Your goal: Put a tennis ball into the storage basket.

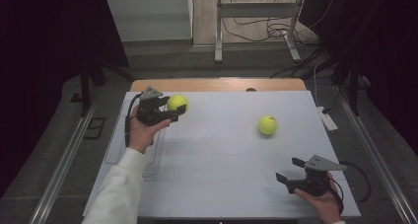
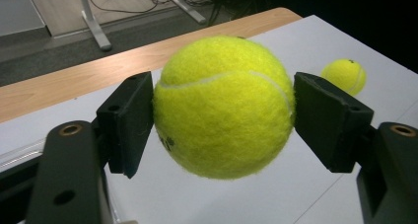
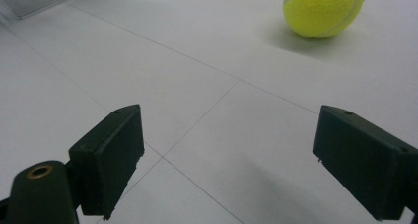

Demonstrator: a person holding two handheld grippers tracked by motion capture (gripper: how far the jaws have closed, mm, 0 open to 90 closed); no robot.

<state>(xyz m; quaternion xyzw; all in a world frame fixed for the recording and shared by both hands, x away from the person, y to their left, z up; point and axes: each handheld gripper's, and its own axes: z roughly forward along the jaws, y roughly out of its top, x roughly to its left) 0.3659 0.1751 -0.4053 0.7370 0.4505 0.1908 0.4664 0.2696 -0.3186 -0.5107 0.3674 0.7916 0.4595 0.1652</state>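
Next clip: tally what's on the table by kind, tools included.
Tennis balls: 2, one gripped in the left tool, one loose on the table
Handheld tools: 2, left tool and right tool, the right open
Total: 4

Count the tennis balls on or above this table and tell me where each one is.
2. One tennis ball is held between the left gripper fingers at the far left. The other ball lies on the white table, right of centre.
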